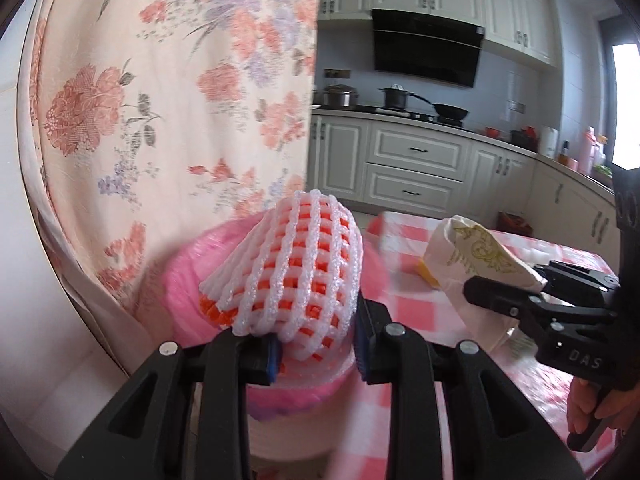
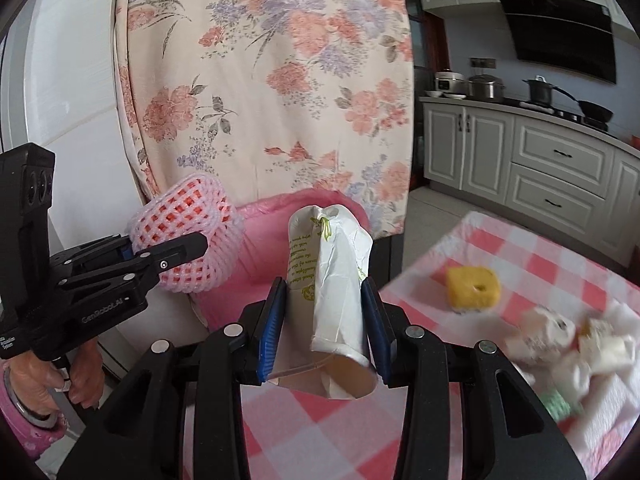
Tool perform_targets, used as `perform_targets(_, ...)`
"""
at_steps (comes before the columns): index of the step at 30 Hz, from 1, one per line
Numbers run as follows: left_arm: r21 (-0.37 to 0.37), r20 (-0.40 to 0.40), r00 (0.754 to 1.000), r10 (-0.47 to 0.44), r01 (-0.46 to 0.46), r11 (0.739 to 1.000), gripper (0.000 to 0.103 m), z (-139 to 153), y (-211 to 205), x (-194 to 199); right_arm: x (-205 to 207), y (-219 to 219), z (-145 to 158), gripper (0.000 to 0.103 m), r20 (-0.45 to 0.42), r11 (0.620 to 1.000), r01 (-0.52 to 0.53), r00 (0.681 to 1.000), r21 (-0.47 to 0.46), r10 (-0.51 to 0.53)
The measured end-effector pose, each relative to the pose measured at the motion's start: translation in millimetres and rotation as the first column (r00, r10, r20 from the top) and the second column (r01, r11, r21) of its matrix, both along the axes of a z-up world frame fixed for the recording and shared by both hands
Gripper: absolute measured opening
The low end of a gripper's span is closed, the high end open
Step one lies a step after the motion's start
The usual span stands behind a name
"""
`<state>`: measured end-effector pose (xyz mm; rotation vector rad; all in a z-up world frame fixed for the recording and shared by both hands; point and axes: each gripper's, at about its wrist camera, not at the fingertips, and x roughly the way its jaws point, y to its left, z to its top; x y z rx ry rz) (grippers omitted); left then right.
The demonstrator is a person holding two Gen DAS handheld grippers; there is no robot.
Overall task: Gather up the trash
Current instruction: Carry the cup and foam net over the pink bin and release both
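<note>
My left gripper (image 1: pixel 316 354) is shut on a white foam fruit net with orange inside (image 1: pixel 296 272), held above a pink-lined trash bin (image 1: pixel 192 292). In the right wrist view the same net (image 2: pixel 188 236) sits in the left gripper (image 2: pixel 192 246) at the left. My right gripper (image 2: pixel 324 328) is shut on a crushed white paper cup (image 2: pixel 336 280) with green print, held just in front of the pink bin (image 2: pixel 276 232). The left wrist view shows that cup (image 1: pixel 476 256) in the right gripper (image 1: pixel 504 292) at the right.
A pink-and-white checked tablecloth (image 2: pixel 520 248) carries a yellow sponge piece (image 2: pixel 474 286), crumpled white paper (image 2: pixel 592 348) and a green scrap (image 2: pixel 560 404). A floral cloth (image 2: pixel 260 80) hangs right behind the bin. Kitchen cabinets (image 1: pixel 412 160) and a stove with pots stand far back.
</note>
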<state>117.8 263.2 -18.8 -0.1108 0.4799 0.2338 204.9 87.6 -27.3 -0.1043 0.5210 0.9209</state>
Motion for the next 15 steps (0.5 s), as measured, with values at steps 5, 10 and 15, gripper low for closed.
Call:
perform_targets(5, -0.049, -0.014, 0.999, 0.037, -0.038, 0.998, 0.029, -2, 42, 30, 34, 31, 3, 0.039, -0.030, 1.000, -0.018, 0.999, 0.015, 0.018)
perform_targets(10, -0.083, -0.044, 0.998, 0.048, -0.051, 0.995, 0.035, -10, 68, 58, 64, 61, -1, 0.041, -0.069, 0.999, -0.035, 0.997, 0.024, 0.036)
perform_targets(15, -0.080, -0.047, 0.994, 0.099, -0.102, 0.992, 0.060, -17, 84, 69, 76, 82, -6, 0.049, -0.081, 0.997, -0.070, 0.994, 0.022, 0.071)
